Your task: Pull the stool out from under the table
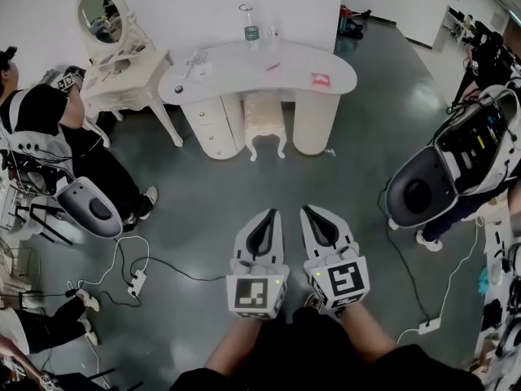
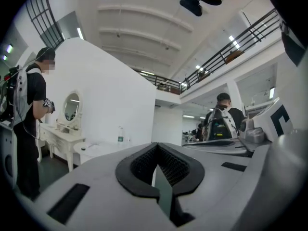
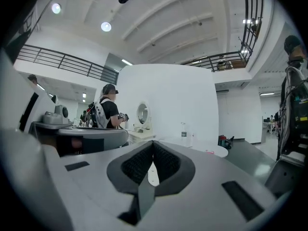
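Observation:
A cream upholstered stool (image 1: pixel 265 120) with carved legs stands tucked under the white curved table (image 1: pixel 326 62), between its drawer unit and its round pedestal. My left gripper (image 1: pixel 264 216) and right gripper (image 1: pixel 314 213) hover side by side over the floor, well short of the stool, both pointing toward it. Each one is shut with nothing between its jaws. In the left gripper view my left gripper (image 2: pixel 155 154) hides the stool, and the table (image 2: pixel 94 149) shows far off. The right gripper (image 3: pixel 152 151) also blocks the stool in its own view, with the table (image 3: pixel 214 151) beyond.
A cream dressing table (image 1: pixel 122 72) with an oval mirror stands left of the white table, a person (image 1: pixel 49 129) beside it. Another person with a bulky pack (image 1: pixel 464 149) stands at right. Cables and a power strip (image 1: pixel 137 282) lie on the floor at left. A bottle (image 1: pixel 251 29) stands on the table.

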The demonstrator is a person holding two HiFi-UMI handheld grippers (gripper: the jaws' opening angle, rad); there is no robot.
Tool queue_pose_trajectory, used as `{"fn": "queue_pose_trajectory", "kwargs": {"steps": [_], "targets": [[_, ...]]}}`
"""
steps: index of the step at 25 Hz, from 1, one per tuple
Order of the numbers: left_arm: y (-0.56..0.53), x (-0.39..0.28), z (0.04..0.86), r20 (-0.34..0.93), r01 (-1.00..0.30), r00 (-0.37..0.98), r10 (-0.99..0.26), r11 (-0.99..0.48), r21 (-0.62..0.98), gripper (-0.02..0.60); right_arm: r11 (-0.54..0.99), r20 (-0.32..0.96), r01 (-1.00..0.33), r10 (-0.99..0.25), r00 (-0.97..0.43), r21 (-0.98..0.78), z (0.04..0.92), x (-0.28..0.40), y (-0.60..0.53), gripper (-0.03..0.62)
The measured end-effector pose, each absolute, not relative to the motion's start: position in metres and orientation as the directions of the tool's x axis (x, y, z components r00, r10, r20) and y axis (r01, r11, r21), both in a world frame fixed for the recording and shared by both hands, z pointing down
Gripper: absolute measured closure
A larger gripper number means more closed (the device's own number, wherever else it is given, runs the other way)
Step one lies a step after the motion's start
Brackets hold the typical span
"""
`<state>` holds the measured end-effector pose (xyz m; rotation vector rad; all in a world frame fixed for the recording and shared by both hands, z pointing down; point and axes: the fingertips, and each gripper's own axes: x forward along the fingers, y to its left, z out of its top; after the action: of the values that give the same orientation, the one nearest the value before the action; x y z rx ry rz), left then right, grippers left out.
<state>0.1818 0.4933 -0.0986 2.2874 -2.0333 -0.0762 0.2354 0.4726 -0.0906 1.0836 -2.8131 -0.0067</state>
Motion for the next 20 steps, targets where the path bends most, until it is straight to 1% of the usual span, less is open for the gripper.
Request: {"fn": "queue_pose_trajectory", "kwargs": {"steps": [7, 13, 15, 20], "targets": [[0.515, 0.122, -0.085, 0.057, -0.993, 0.067, -0.996, -0.061, 0.101, 0.575, 0.783, 0.128, -0.62, -0.62, -0.774, 0.045, -0.086, 0.172, 0.49, 0.588], [0.526, 0.076, -0.07, 0.085, -0.994, 0.057, -0.995, -0.049, 0.093, 0.575, 0.792, 0.137, -0.609, -0.609, -0.781, 0.043, -0.078, 0.125, 0.499, 0.588], [0.528, 0.065, -0.065, 0.091, -0.993, 0.046, -0.995, -0.036, 0.11, 0.575, 0.794, 0.155, -0.606, -0.604, -0.782, 0.039, -0.071, 0.115, 0.502, 0.588], [0.524, 0.054, -0.046, 0.171, -0.993, 0.075, -0.982, -0.058, 0.103, 0.575, 0.796, 0.247, -0.605, -0.586, -0.772, -0.002, -0.05, 0.103, 0.496, 0.588]]}}
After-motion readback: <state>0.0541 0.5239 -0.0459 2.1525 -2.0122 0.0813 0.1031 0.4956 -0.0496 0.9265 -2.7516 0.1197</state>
